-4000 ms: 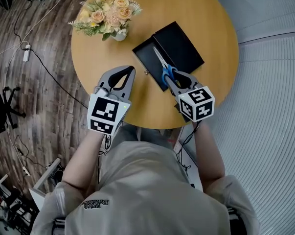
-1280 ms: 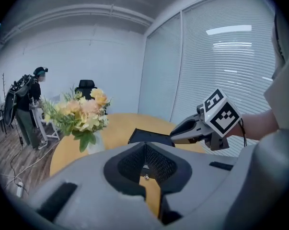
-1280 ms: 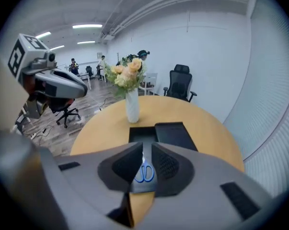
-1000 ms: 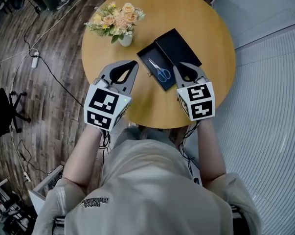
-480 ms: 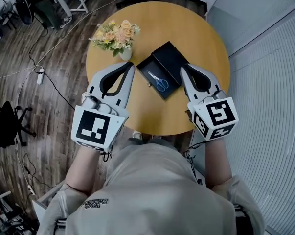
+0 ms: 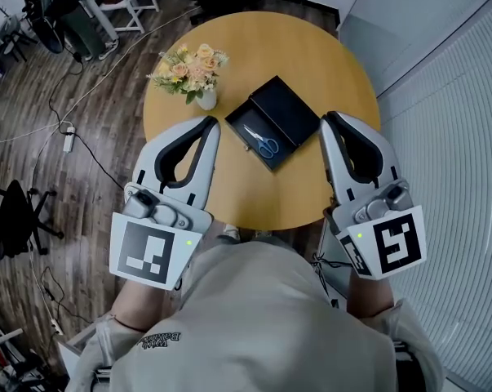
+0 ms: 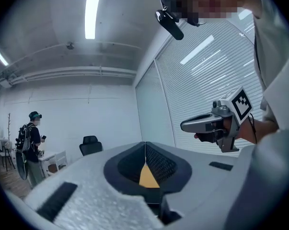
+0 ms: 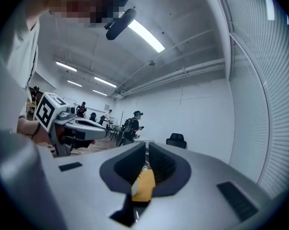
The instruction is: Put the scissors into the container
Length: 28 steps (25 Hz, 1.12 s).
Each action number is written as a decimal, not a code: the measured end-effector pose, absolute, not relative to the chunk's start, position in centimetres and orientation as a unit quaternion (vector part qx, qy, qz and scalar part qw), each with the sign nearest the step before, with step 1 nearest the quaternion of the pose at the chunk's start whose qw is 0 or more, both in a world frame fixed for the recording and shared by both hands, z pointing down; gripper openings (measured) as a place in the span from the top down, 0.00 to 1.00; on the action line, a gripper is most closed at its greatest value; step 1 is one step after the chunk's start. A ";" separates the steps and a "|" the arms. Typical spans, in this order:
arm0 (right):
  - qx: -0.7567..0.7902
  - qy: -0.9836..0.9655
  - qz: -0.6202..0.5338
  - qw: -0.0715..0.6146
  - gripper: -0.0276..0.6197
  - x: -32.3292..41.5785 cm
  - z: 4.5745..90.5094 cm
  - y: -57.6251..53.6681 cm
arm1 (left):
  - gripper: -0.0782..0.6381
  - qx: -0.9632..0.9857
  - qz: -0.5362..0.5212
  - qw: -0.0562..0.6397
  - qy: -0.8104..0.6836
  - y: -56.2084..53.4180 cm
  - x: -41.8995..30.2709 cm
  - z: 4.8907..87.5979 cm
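Scissors (image 6: 262, 143) with blue handles are lying flat inside the black container (image 6: 290, 104), in the half nearer the person, so that bit's done. Container sits open on the round wooden table (image 6: 311, 47), with a little vase of flowers (image 6: 192, 70) off to the container's left. Left gripper (image 6: 210, 123) hangs just left of the container, jaws pressed together on nothing. Right gripper (image 6: 325, 119) hangs just right of the container, jaws only a sliver apart, nothing between them. Neither one touches the container.
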State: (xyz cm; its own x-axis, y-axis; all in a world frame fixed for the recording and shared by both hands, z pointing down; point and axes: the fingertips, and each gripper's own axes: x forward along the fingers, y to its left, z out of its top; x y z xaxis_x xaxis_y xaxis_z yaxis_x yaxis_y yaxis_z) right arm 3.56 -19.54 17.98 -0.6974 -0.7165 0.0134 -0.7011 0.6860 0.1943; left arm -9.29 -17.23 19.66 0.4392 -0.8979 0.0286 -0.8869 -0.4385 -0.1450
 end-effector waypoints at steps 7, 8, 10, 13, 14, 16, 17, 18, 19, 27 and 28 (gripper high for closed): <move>0.390 -0.918 -0.055 0.042 0.89 4.7 20.3 -18.9 | 0.86 -0.851 -0.071 0.056 0.518 -17.0 -8.4 21.3; 0.389 -0.918 -0.053 0.045 0.89 4.7 20.7 -18.8 | 0.86 -0.850 -0.073 0.053 0.518 -16.9 -8.3 21.6; 0.393 -0.916 -0.057 0.048 0.90 4.9 20.9 -18.6 | 0.86 -0.851 -0.076 0.043 0.519 -16.9 -8.3 22.1; 0.402 -0.912 -0.066 0.046 0.90 5.3 20.6 -18.6 | 0.86 -0.851 -0.080 0.034 0.518 -16.8 -8.1 22.6; 0.404 -0.911 -0.067 0.045 0.90 5.4 20.5 -18.7 | 0.86 -0.851 -0.081 0.033 0.518 -16.9 -8.1 22.7; 0.406 -0.910 -0.067 0.044 0.90 5.5 20.5 -18.9 | 0.86 -0.851 -0.081 0.032 0.519 -16.9 -8.0 22.7; 0.407 -0.910 -0.066 0.043 0.90 5.6 20.6 -19.0 | 0.86 -0.851 -0.080 0.032 0.518 -16.9 -7.9 22.7; 0.406 -0.910 -0.065 0.041 0.90 5.6 20.6 -19.0 | 0.86 -0.851 -0.081 0.033 0.517 -16.8 -7.8 22.6; 0.406 -0.911 -0.063 0.039 0.90 5.6 20.6 -19.0 | 0.86 -0.852 -0.081 0.035 0.516 -16.8 -7.7 22.5; 0.406 -0.911 -0.053 0.040 0.90 5.9 20.9 -19.1 | 0.86 -0.852 -0.085 0.031 0.516 -16.4 -7.5 22.5; 0.406 -0.911 -0.053 0.040 0.90 5.9 20.8 -19.1 | 0.86 -0.852 -0.085 0.030 0.516 -16.4 -7.5 22.5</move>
State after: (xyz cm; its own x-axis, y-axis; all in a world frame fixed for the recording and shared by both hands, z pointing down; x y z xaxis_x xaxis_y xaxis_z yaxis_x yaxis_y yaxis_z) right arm 5.88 -19.05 20.79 -0.6665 -0.7450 0.0288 -0.7365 0.6639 0.1292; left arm -7.52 -16.40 22.47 0.4526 -0.8844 0.1139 -0.8740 -0.4653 -0.1399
